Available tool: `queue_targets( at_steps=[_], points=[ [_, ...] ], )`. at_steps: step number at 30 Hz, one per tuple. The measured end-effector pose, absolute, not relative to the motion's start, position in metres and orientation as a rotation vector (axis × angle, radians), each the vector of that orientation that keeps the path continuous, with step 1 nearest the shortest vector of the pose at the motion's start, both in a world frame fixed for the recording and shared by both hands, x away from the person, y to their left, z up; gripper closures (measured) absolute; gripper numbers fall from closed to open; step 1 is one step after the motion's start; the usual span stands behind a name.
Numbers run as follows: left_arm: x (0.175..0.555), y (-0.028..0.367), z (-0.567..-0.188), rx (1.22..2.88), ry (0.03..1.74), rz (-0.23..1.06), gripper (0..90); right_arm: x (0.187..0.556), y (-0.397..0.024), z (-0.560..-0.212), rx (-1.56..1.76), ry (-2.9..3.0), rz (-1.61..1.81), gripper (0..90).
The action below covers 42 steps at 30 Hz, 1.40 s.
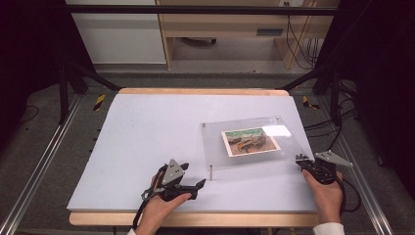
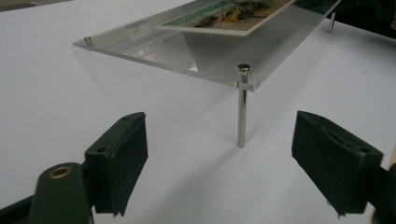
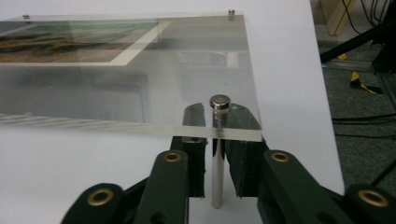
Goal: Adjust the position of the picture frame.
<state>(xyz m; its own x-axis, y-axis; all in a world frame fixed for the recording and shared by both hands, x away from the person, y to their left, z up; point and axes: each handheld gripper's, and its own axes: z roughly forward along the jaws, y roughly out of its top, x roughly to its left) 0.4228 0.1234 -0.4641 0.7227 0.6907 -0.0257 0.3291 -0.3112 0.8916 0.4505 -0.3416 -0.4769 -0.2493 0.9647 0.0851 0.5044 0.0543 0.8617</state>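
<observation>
Clear plastic picture frame (image 1: 254, 142) stands on four thin metal legs, on right half of white table (image 1: 147, 142). Photo (image 1: 250, 141) lies flat inside.

Right tool (image 3: 215, 154) clenched around near right leg (image 3: 217, 168), jaws hugging post under plate.

Left tool (image 2: 219, 154) released, jaws wide apart, aimed at near left leg (image 2: 242, 109), not touching.

Likely step: grab both front legs. Best move: slide left tool forward, leg centered, squeeze gently, keep frame level.

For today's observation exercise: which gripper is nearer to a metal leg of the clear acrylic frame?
Right. The right gripper has its jaws around a corner leg; the left gripper sits open, short of its nearest leg.
</observation>
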Motion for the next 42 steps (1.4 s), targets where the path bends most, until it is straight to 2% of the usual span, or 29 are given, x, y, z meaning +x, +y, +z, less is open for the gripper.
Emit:
queue_targets(
  at_steps=[3, 8, 19, 30, 36, 38, 42],
  points=[
    [0.422, 0.121, -0.465, 1.926, 0.784, 0.45, 24.8, 0.45, -0.343, -0.476, 1.453, 1.786, 1.141, 83.8],
    [0.421, 0.118, -0.466, 1.937, 0.778, 0.463, 30.4, 0.45, -0.346, -0.473, 1.452, 1.768, 1.183, 83.7],
    [0.429, 0.097, -0.474, 1.926, 0.78, 0.447, 61.0, 0.455, -0.35, -0.464, 1.52, 1.728, 1.278, 82.6],
    [0.445, 0.089, -0.475, 1.802, 0.851, 0.319, 73.7, 0.455, -0.35, -0.462, 1.535, 1.727, 1.29, 82.4],
    [0.447, 0.085, -0.472, 1.748, 0.841, 0.311, 76.6, 0.455, -0.35, -0.463, 1.527, 1.744, 1.278, 82.5],
    [0.448, 0.085, -0.472, 1.727, 0.846, 0.288, 80.7, 0.455, -0.35, -0.463, 1.528, 1.737, 1.286, 82.5],
    [0.448, 0.085, -0.471, 1.722, 0.864, 0.285, 83.5, 0.455, -0.35, -0.463, 1.516, 1.737, 1.283, 82.3]
  ],
)
